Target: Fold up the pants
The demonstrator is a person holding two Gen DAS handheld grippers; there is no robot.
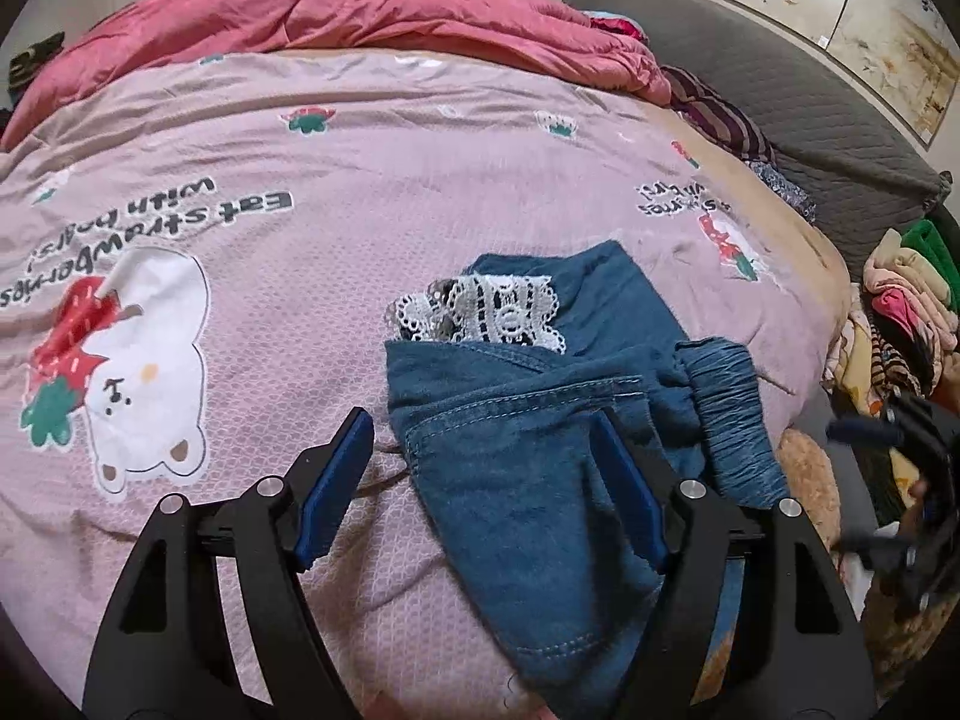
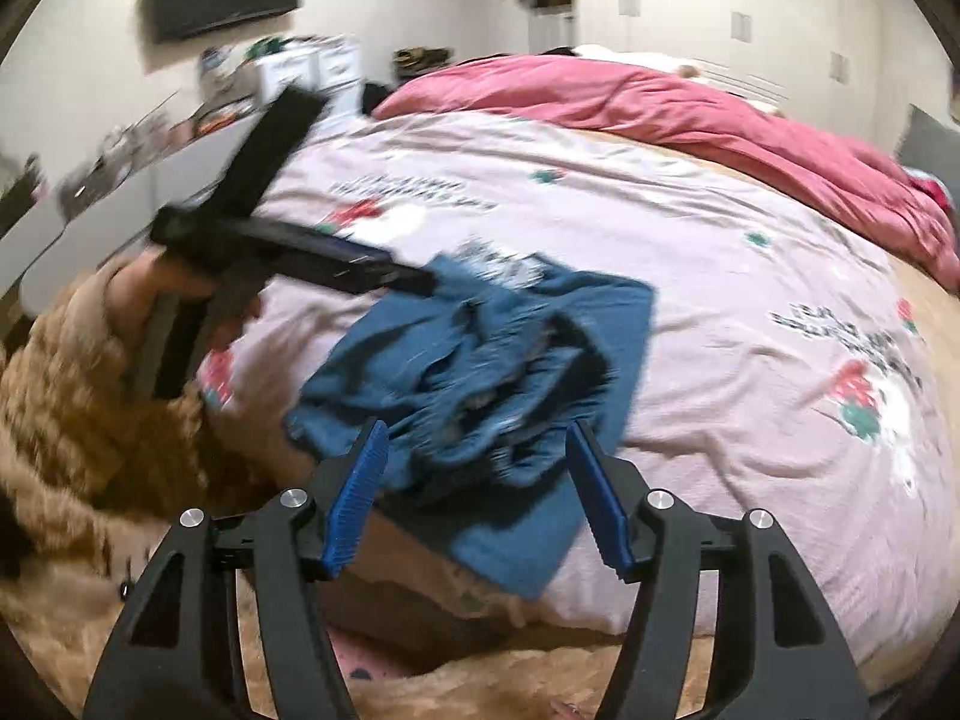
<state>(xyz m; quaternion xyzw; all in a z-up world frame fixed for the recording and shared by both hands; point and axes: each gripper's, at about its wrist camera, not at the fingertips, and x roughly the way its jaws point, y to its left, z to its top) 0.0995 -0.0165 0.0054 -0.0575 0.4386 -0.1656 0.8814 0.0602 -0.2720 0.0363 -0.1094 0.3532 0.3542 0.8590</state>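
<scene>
Pants (image 1: 540,420) of blue denim lie in a compact bundle on the pink printed bedspread (image 1: 300,138), close to the bed's near edge. In the left wrist view we see them from centre toward 5 o'clock, with a white lace trim (image 1: 486,306) showing at 12 o'clock of the bundle and the gathered elastic waistband (image 1: 729,414) at its 3 o'clock side. A rumpled red quilt (image 1: 360,18) sits well apart at 12 o'clock.

We hold the left gripper (image 1: 480,480) above the bundle with its jaws spread; one pad is over bare bedspread and the other over denim, and neither presses on cloth. We hold the right gripper (image 2: 477,495) at the bundle's near edge, jaws likewise spread and gripping nothing. The right wrist view is blurred, so fine detail of the folds cannot be read there.

We judge the fabric soft and limp, light enough to lift with one pinch, yet thicker at seams and waistband. It will sag and unfold if taken by a single layer. We recommend taking hold at a stitched edge or the waistband, pinching all stacked layers together. The lace is delicate; we keep the pads off it. Denim grips well against ribbed pads, so slipping is unlikely.
</scene>
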